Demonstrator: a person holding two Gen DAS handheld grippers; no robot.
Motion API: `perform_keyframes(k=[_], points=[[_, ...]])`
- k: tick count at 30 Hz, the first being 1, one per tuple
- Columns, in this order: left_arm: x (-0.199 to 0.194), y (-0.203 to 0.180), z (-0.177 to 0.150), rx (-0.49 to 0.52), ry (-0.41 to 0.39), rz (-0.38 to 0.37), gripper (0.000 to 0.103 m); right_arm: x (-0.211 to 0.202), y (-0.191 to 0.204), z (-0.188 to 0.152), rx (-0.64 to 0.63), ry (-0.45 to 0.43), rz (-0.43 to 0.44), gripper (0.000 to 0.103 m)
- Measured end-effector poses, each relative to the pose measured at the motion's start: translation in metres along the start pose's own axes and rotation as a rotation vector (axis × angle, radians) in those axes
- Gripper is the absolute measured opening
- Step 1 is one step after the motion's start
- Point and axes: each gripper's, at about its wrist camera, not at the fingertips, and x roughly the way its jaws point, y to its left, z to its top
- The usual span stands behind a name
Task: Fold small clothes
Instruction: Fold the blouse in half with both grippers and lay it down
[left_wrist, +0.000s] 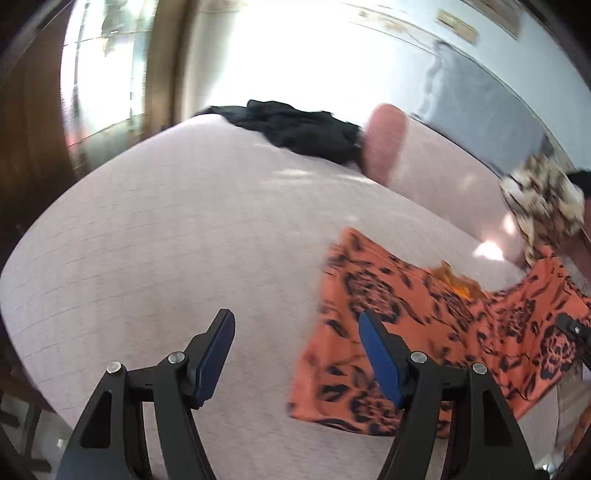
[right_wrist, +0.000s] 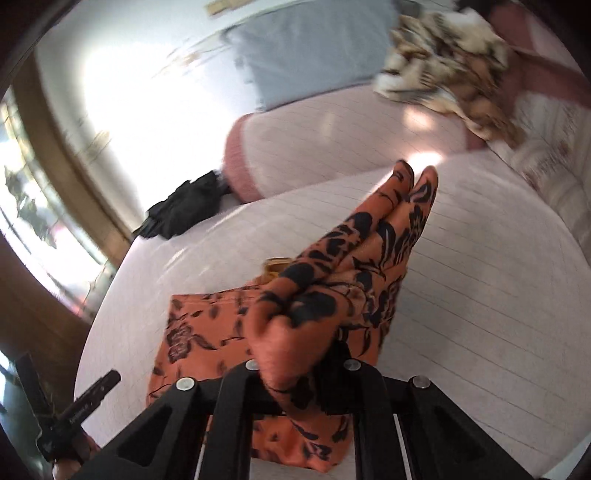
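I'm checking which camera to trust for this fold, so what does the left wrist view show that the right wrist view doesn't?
Only the left wrist view shows the left tongs open and empty above the pale pink bedsheet. Only the right wrist view shows the right tongs shut on a lifted bunch of the orange black-floral garment. Both show that garment, the crumpled black garment, the brown-and-cream patterned cloth and the grey-blue pillow.

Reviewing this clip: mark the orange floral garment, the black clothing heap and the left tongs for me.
orange floral garment (left_wrist: 388, 295): left wrist view, on its flat printed part lying on the bed.
black clothing heap (left_wrist: 295, 129): left wrist view, middle of the pile.
left tongs (left_wrist: 297, 321): left wrist view, midway between the open blue-padded tips.
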Motion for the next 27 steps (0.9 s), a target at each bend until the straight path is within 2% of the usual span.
perform_keyframes(k=[2,4,6,8,10,14,15,17,18,19,20,22,24,27], points=[[0.005,0.038,0.001,-0.077,-0.036,0.091,0.071,0.014,0.062,-0.012,-0.129,0.020,0.043,0.012],[0.018,0.067,-0.003,-0.134,-0.012,0.154,0.070,0.044,0.114,-0.035,-0.200,0.089,0.087,0.012],[0.028,0.081,-0.007,-0.198,0.038,0.112,0.068,0.091,0.154,-0.066,-0.258,0.215,0.108,0.012],[0.030,0.083,-0.006,-0.183,0.037,0.102,0.068,0.141,0.175,-0.105,-0.312,0.368,0.099,0.013],[0.031,0.080,-0.006,-0.144,0.024,0.109,0.068,0.143,0.181,-0.112,-0.303,0.344,0.071,0.013],[0.031,0.085,-0.004,-0.160,0.036,0.067,0.069,0.120,0.184,-0.084,-0.272,0.319,0.101,0.012],[0.025,0.086,-0.006,-0.169,0.036,0.055,0.069,0.116,0.187,-0.079,-0.271,0.314,0.110,0.016],[0.020,0.085,-0.007,-0.163,0.032,0.042,0.069,0.119,0.195,-0.082,-0.279,0.336,0.123,0.033],[0.018,0.083,-0.007,-0.155,0.029,0.037,0.069,0.125,0.199,-0.091,-0.287,0.373,0.156,0.061],[0.017,0.081,-0.007,-0.145,0.025,0.034,0.069,0.131,0.202,-0.102,-0.287,0.420,0.214,0.077],[0.015,0.081,-0.008,-0.136,0.021,0.029,0.069,0.134,0.203,-0.114,-0.289,0.449,0.255,0.077],[0.012,0.080,-0.009,-0.128,0.016,0.013,0.069,0.123,0.202,-0.123,-0.311,0.395,0.264,0.077],[0.009,0.078,-0.011,-0.126,0.015,-0.015,0.069,0.106,0.190,-0.122,-0.244,0.382,0.334,0.077],[0.004,0.060,-0.014,-0.085,0.040,-0.116,0.069,0.072,0.163,-0.117,-0.186,0.311,0.370,0.077]])
